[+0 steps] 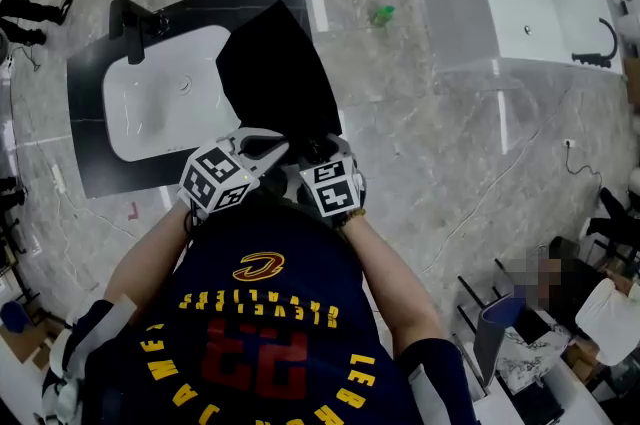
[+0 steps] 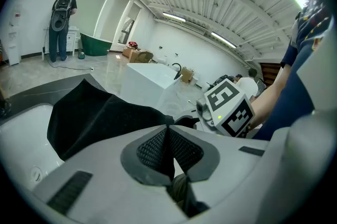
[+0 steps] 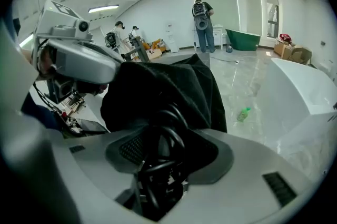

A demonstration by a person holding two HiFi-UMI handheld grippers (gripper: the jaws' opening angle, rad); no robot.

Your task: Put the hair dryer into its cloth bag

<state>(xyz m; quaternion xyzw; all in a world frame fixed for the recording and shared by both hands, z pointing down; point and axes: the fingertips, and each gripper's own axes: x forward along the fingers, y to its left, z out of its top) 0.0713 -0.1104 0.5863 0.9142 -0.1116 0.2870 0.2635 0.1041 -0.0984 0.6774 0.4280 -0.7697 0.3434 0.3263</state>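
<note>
The black cloth bag [image 1: 275,73] hangs out over the sink counter, held up between both grippers close to my chest. My left gripper [image 1: 268,149] is shut on the bag's near edge, and a thin fold of cloth [image 2: 100,117] runs between its pads [image 2: 152,150]. My right gripper [image 1: 318,153] is shut on a bundle of black cord [image 3: 163,159], with the bag [image 3: 174,86] draped just beyond it. The hair dryer's body is not visible. The two grippers sit side by side, almost touching.
Below the bag is a black counter [image 1: 95,128] with a white sink [image 1: 160,98] and a black faucet [image 1: 130,23]. A white bathtub [image 1: 520,3] stands at the far right, and a green bottle [image 1: 383,13] lies on the marble floor. People stand in the background.
</note>
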